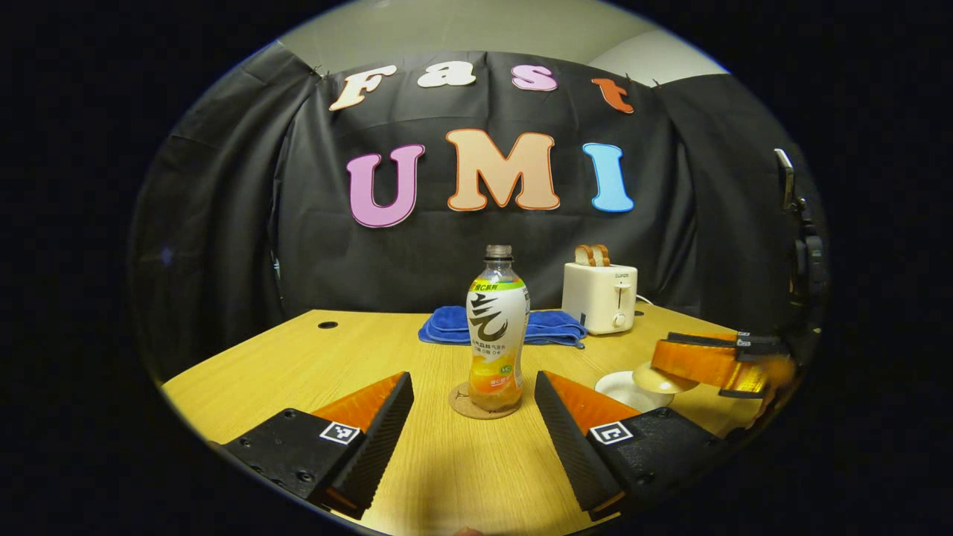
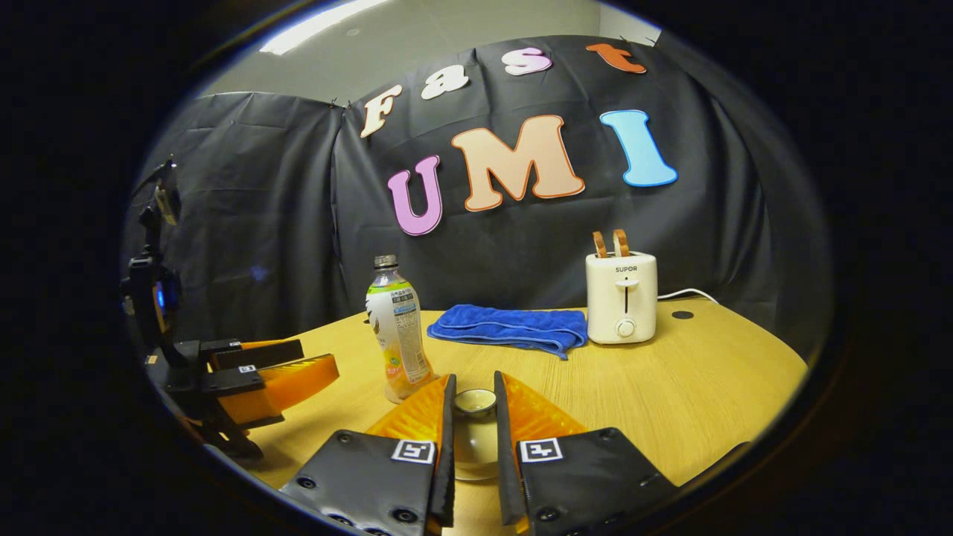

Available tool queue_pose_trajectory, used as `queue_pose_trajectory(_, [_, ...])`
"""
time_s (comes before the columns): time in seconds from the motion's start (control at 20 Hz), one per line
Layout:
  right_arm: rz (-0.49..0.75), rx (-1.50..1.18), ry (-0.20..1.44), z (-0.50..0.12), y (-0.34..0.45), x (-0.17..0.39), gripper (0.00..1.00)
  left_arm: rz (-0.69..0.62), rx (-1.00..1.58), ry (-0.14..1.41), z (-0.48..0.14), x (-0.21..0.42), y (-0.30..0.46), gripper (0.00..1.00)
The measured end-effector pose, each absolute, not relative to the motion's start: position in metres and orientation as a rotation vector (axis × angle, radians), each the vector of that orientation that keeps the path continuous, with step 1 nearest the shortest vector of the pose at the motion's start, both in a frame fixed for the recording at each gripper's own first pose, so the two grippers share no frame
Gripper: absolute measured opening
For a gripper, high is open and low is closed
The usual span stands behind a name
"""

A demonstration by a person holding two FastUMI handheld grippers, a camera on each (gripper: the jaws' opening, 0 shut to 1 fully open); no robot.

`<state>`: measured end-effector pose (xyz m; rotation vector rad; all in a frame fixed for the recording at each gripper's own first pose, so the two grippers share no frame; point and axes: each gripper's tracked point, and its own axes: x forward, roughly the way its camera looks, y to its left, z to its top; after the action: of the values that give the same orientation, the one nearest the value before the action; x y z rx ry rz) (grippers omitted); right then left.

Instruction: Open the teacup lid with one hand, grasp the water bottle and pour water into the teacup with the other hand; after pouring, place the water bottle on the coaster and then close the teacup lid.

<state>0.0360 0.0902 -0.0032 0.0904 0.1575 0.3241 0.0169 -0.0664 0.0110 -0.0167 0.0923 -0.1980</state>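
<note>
We count one water bottle standing on one coaster, straight ahead between the left gripper's spread fingers. One teacup lid sits between the right gripper's fingers, above one teacup. Beyond both grippers we count one folded blue towel, one toaster with two slices of toast, and one table.

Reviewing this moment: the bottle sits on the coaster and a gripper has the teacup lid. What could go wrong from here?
1. The right gripper pinches the lid by its small knob; it could slip or land off-centre on the teacup.
2. The left gripper stands open around the uncapped water bottle on the coaster; pulling back crookedly may topple it.
</note>
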Motion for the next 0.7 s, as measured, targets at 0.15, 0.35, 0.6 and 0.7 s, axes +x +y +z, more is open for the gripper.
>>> queue_pose_trajectory(0.15, [0.331,0.086,0.16,-0.007,0.096,0.04,0.27,-0.191,-0.01,0.072,0.018,0.011,-0.064,0.95])
queue_pose_trajectory(0.35, [0.326,0.072,0.174,-0.014,0.1,0.046,0.28,-0.204,-0.012,0.064,0.021,0.005,-0.067,0.94])
queue_pose_trajectory(0.6, [0.32,0.053,0.232,-0.034,0.103,0.051,0.27,-0.211,-0.027,0.064,0.02,0.001,-0.068,0.95])
queue_pose_trajectory(0.7, [0.317,0.057,0.217,-0.03,0.104,0.052,0.26,-0.21,-0.026,0.061,0.02,0.0,-0.067,0.95])
